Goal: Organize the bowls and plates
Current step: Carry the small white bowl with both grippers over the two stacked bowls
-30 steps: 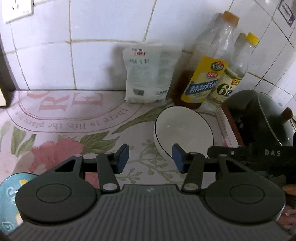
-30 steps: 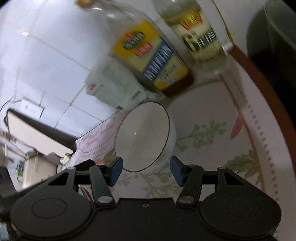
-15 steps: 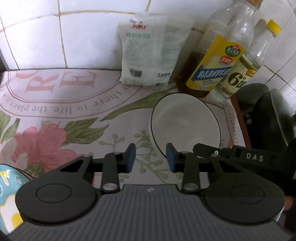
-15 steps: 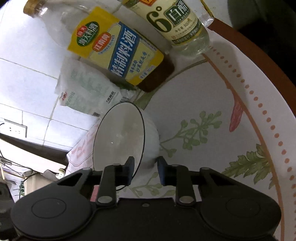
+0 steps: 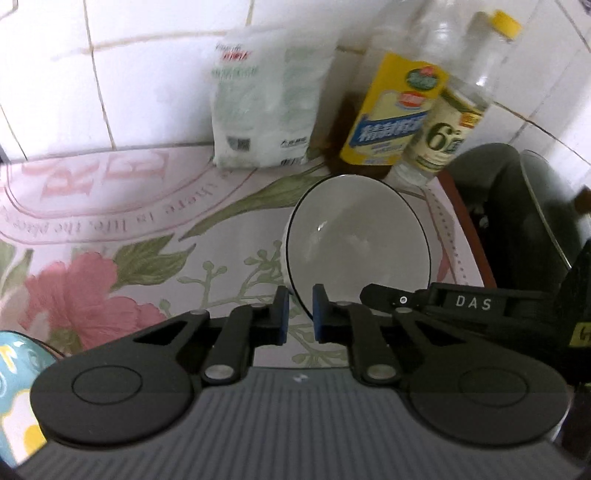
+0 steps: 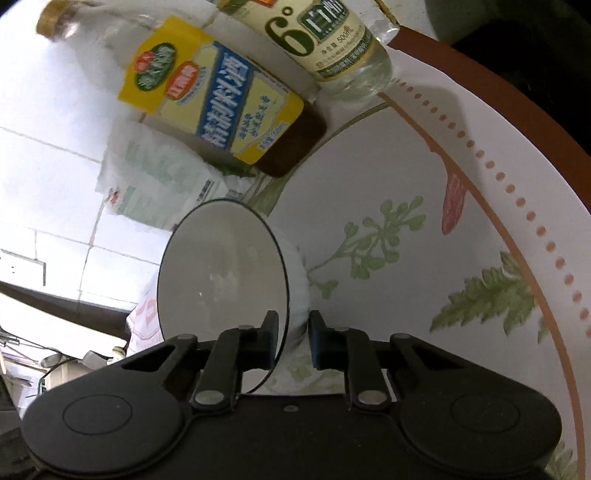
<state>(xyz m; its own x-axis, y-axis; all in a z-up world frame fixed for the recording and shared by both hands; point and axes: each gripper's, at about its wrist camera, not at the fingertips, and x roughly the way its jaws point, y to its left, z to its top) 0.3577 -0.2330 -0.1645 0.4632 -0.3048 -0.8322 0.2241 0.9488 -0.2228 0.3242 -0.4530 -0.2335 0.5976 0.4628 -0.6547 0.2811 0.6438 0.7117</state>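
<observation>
White bowl (image 5: pixel 356 240), black-rimmed: on the floral tablecloth (image 5: pixel 110 236), just in front of two bottles. Both grippers have just closed on its rim: left gripper (image 5: pixel 300 315) on the near edge, right gripper (image 6: pixel 292 338) on the opposite side. Mouth tilted. Writing: "6°" on the vinegar bottle (image 6: pixel 317 33); "DAS" on the right gripper.

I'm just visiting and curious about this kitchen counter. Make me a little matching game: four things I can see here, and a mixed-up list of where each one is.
Things:
1. white bowl
2. white packet
3. yellow-capped bottle
4. blue patterned dish

Places:
A. lower left edge of the left view
B. leaning on the tiled wall
C. rim between both grippers' pads
D. rightmost bottle, by the dark pot

Pairs: 1-C, 2-B, 3-D, 4-A
</observation>
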